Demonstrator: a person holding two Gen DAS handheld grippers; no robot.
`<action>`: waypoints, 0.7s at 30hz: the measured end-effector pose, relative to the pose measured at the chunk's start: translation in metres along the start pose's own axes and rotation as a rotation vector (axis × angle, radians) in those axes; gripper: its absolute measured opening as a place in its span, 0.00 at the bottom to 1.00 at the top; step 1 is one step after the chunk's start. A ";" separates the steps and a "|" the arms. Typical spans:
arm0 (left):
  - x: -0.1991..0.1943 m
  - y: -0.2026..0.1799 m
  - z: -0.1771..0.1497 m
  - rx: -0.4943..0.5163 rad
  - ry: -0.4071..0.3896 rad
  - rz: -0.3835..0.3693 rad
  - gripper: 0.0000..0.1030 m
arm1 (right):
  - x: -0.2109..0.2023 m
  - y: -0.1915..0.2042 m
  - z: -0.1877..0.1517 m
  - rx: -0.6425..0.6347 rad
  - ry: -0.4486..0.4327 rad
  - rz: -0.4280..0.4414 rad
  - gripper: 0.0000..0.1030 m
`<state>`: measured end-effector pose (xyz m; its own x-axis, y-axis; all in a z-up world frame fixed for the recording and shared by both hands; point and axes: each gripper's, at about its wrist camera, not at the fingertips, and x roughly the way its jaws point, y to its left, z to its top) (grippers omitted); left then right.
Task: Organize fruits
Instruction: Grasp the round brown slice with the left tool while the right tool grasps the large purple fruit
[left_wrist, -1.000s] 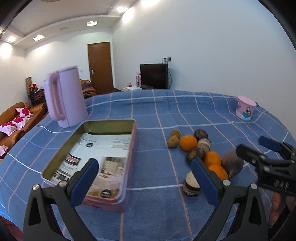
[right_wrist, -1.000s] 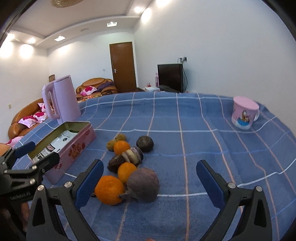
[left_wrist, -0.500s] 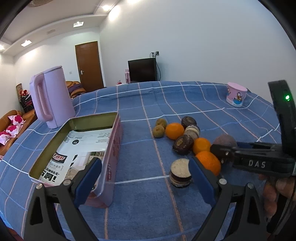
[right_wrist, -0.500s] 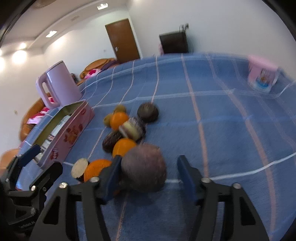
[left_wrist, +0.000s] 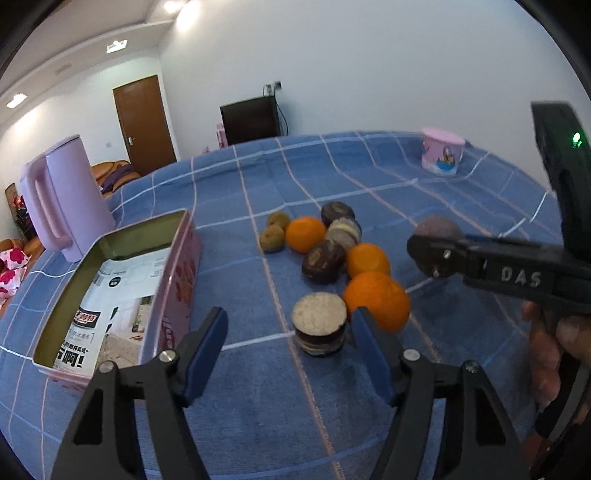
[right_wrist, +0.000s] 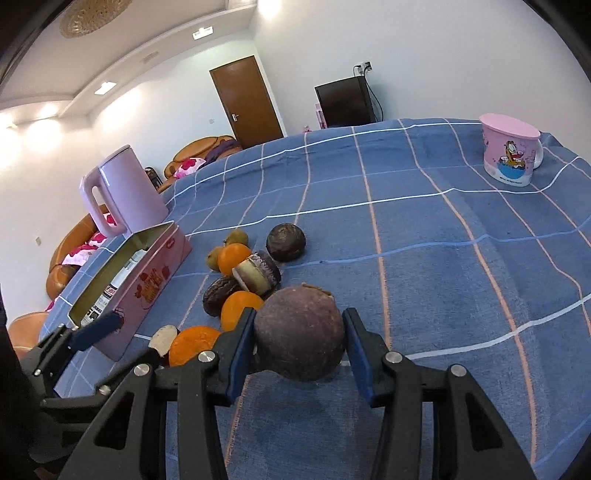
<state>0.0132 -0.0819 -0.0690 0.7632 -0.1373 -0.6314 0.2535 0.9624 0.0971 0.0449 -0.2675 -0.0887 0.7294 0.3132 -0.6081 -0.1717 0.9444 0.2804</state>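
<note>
A cluster of fruit lies on the blue checked cloth: oranges (left_wrist: 376, 300), dark passion fruits (left_wrist: 323, 261), two small brown kiwis (left_wrist: 272, 238) and a cut half fruit (left_wrist: 320, 327). My right gripper (right_wrist: 300, 338) is shut on a large purple passion fruit (right_wrist: 299, 334), which also shows in the left wrist view (left_wrist: 437, 229). My left gripper (left_wrist: 290, 350) is open, its fingers on either side of the cut half fruit. An open pink tin box (left_wrist: 177, 258) lined with paper sits to the left.
A lilac kettle (left_wrist: 62, 195) stands behind the tin. A pink cartoon mug (right_wrist: 509, 151) stands at the far right of the table. The table edge curves off near both grippers. A sofa, door and TV lie beyond.
My right gripper has closed onto the purple passion fruit. My left gripper has moved right and forward, and now frames the cut half fruit.
</note>
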 end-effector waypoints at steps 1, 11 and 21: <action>0.002 0.001 0.001 -0.005 0.007 -0.003 0.68 | 0.000 0.000 0.000 0.000 0.001 0.003 0.47; 0.014 0.001 0.002 -0.023 0.069 -0.098 0.35 | 0.004 0.005 0.000 -0.017 0.016 0.011 0.47; 0.007 0.008 0.001 -0.056 0.019 -0.076 0.35 | -0.005 0.008 -0.002 -0.032 -0.037 0.023 0.47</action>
<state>0.0213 -0.0754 -0.0715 0.7317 -0.2067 -0.6495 0.2767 0.9610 0.0058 0.0385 -0.2611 -0.0846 0.7488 0.3318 -0.5737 -0.2093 0.9398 0.2702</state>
